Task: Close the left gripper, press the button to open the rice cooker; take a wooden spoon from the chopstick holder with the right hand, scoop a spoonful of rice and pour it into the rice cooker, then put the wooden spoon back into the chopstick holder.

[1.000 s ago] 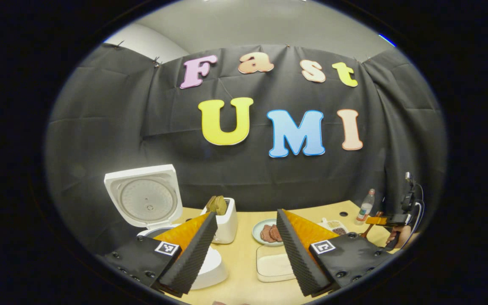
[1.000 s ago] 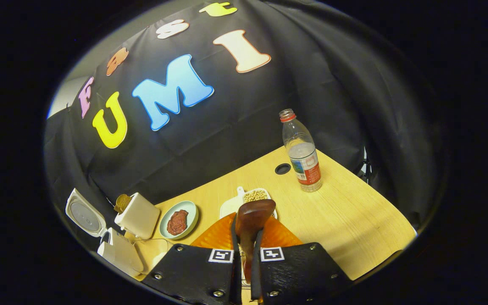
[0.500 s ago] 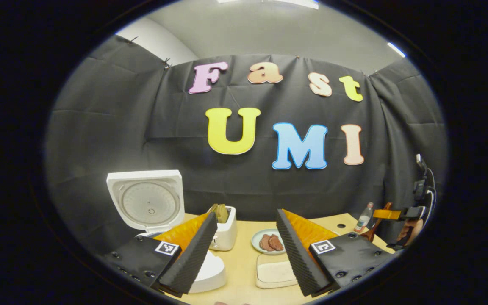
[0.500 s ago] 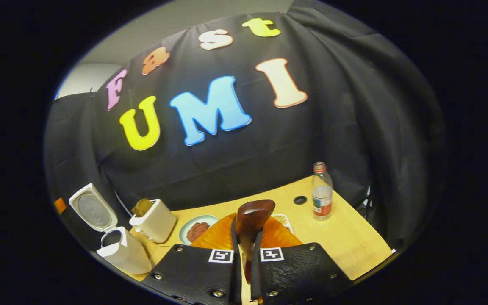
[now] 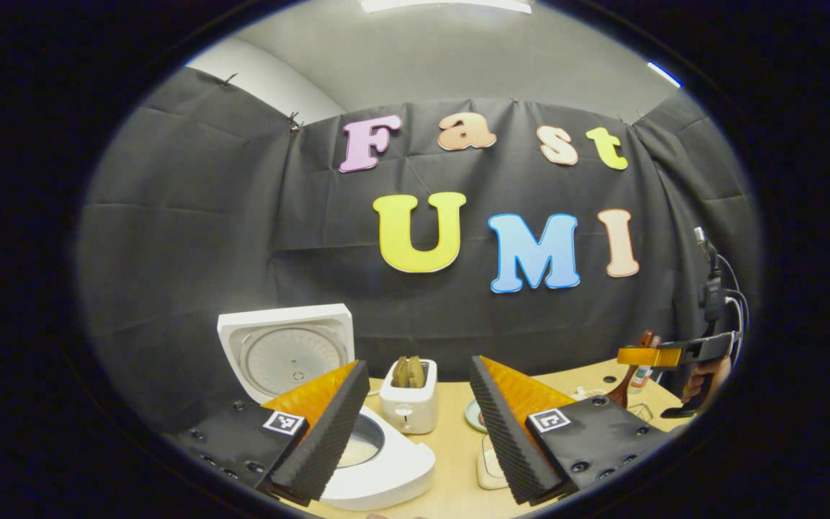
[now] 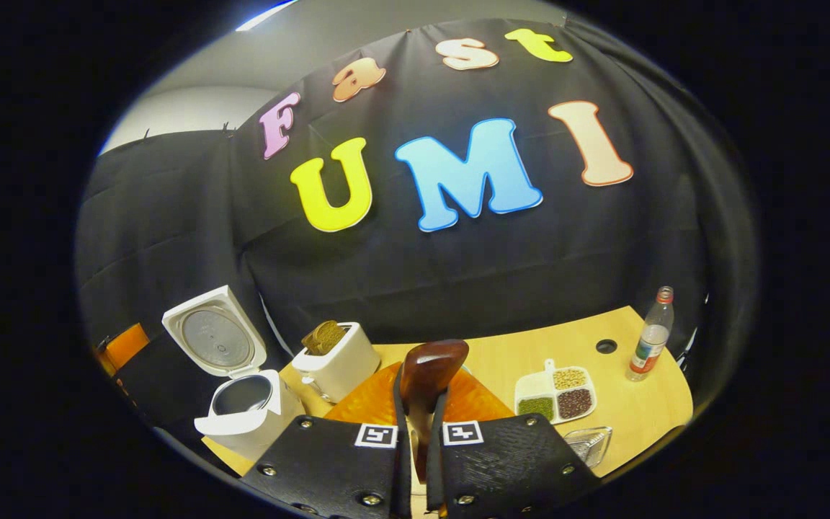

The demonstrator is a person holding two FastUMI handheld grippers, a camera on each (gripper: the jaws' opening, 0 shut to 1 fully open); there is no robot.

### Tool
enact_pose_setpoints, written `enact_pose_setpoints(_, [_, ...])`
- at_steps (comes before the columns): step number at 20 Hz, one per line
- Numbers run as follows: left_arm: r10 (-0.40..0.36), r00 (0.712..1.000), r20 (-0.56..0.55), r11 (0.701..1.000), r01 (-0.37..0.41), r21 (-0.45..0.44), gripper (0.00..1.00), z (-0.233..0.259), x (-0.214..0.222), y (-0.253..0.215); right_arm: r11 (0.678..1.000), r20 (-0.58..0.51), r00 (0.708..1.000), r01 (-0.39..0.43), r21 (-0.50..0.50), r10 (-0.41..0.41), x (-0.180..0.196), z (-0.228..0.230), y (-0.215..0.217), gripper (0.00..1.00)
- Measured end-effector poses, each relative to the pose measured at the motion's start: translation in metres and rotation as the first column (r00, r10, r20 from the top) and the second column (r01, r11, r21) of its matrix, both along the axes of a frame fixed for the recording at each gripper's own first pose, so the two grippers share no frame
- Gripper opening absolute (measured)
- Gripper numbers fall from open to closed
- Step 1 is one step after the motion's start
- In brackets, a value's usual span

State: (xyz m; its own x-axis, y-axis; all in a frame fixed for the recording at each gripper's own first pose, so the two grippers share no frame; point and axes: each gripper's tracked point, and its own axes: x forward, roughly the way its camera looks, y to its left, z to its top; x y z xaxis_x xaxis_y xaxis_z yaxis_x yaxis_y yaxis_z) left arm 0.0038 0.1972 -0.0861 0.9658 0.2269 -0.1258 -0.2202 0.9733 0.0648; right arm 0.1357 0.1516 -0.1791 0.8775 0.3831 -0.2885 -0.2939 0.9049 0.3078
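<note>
the right gripper [image 6: 416, 404] is clamped on the wooden spoon [image 6: 429, 367], whose bowl juts up past its fingertips. the rice cooker [image 6: 242, 411] sits to its left, lid up. the left gripper [image 5: 415, 418] is spread wide, holding nothing, above the cooker's rim.

On the table [image 6: 631, 411], the toaster [image 6: 339, 360] stands between rice cooker [image 6: 246, 407] and divided dish [image 6: 555, 395].

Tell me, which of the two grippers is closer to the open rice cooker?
The left. The left gripper hangs open right over the rice cooker, one finger overlapping its rim. The right gripper, clamping the wooden spoon, is off to the side beyond the toaster.
</note>
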Motion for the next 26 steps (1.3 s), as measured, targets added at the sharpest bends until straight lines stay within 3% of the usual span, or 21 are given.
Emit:
enact_pose_setpoints(5, [-0.003, 1.0, -0.002, 1.0, 0.003, -0.006, 0.97, -0.007, -0.004, 0.006, 0.998, -0.066, 0.997, -0.051, -0.044, 0.048, 0.01, -0.048, 0.035, 0.09])
enact_pose_setpoints(10, [0.028, 0.999, -0.018, 1.0, -0.028, 0.011, 0.96, -0.022, -0.008, 0.017, 0.981, -0.106, 0.994, -0.056, -0.185, 0.037, 0.021, -0.101, 0.045, 0.09])
enact_pose_setpoints(16, [0.016, 0.999, -0.03, 0.999, -0.015, 0.036, 0.96, -0.031, -0.001, 0.02, 0.926, -0.082, 0.992, -0.115, -0.359, 0.091, 0.016, -0.149, 0.068, 0.09])
enact_pose_setpoints(19, [0.021, 0.999, -0.038, 0.999, -0.02, 0.031, 0.97, -0.041, 0.0, 0.029, 0.94, -0.115, 0.986, -0.151, -0.306, 0.121, 0.004, -0.16, 0.095, 0.09])
enact_pose_setpoints(23, [0.046, 0.997, -0.055, 0.999, -0.045, 0.019, 0.99, -0.048, -0.008, 0.045, 0.993, -0.213, 0.973, -0.102, -0.061, 0.087, 0.0, -0.162, 0.125, 0.08])
enact_pose_setpoints(26, [0.061, 0.996, -0.058, 0.998, -0.06, 0.02, 0.97, -0.053, -0.017, 0.054, 0.992, -0.278, 0.957, -0.048, 0.118, 0.08, 0.004, -0.161, 0.129, 0.09])
